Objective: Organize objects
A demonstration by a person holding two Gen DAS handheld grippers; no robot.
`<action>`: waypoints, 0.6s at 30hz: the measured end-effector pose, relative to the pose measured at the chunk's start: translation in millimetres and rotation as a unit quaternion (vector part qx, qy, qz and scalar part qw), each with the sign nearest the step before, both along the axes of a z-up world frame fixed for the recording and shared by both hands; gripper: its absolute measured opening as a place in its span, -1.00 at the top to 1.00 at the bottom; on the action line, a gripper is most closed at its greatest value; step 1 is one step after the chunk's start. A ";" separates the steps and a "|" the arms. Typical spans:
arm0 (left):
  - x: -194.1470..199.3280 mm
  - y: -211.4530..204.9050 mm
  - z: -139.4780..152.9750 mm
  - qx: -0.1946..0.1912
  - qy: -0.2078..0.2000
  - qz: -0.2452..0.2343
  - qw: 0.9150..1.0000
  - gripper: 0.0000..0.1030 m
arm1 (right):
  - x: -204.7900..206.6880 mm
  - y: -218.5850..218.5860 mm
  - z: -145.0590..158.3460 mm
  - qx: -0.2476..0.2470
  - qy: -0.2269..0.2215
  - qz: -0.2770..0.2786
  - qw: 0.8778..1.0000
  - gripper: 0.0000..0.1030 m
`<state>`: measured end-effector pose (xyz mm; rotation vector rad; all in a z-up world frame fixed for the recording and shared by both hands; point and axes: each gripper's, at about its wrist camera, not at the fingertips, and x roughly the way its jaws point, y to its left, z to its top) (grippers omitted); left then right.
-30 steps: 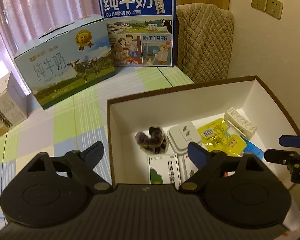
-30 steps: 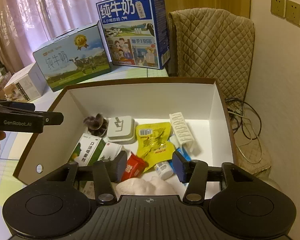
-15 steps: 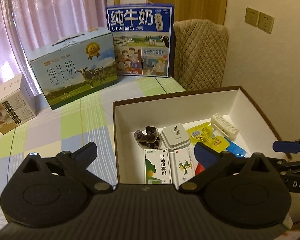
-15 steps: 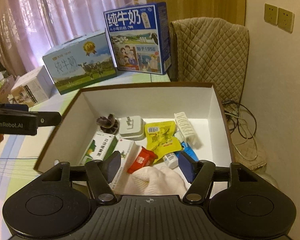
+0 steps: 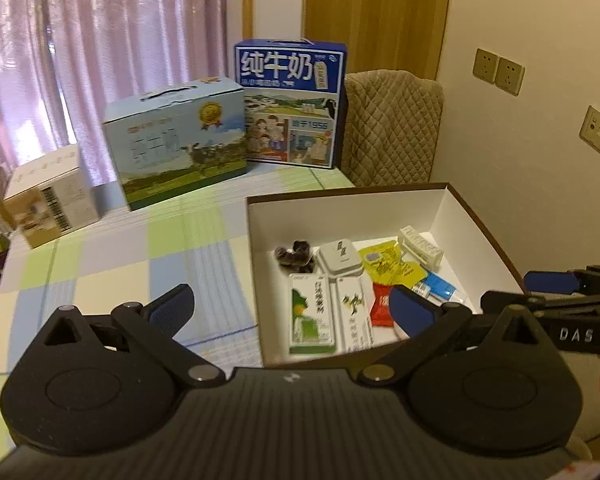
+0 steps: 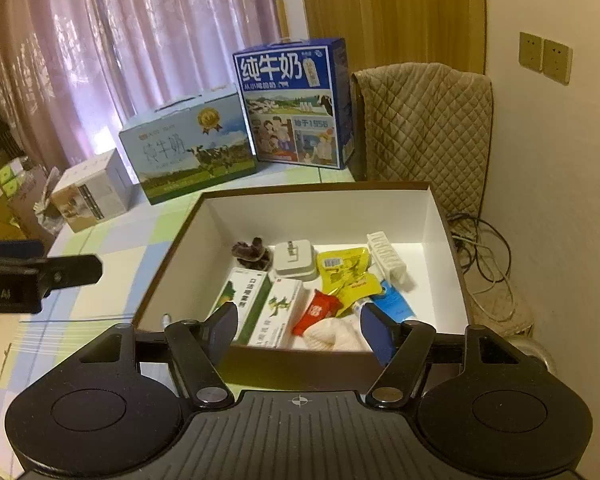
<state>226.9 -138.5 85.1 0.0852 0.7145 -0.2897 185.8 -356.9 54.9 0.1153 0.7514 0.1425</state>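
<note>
The left gripper (image 5: 290,306) is held wide and empty over the checked tablecloth (image 5: 112,256). The small items are gathered inside the box (image 6: 320,216). The right gripper (image 6: 298,322), also spread empty, could perhaps snag the near wall if lowered.

Matt white cardboard box (image 6: 320,210), glossy yellow foil pouch (image 6: 342,270), printed paper cartons (image 6: 244,304), quilted cloth chair cover (image 6: 424,132), checked cloth tabletop (image 5: 140,256)
</note>
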 end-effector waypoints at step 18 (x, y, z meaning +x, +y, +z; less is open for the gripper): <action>-128.3 61.2 20.2 -0.023 0.007 0.061 0.998 -0.98 | -93.6 35.5 19.9 0.051 -0.001 0.031 0.998 -0.29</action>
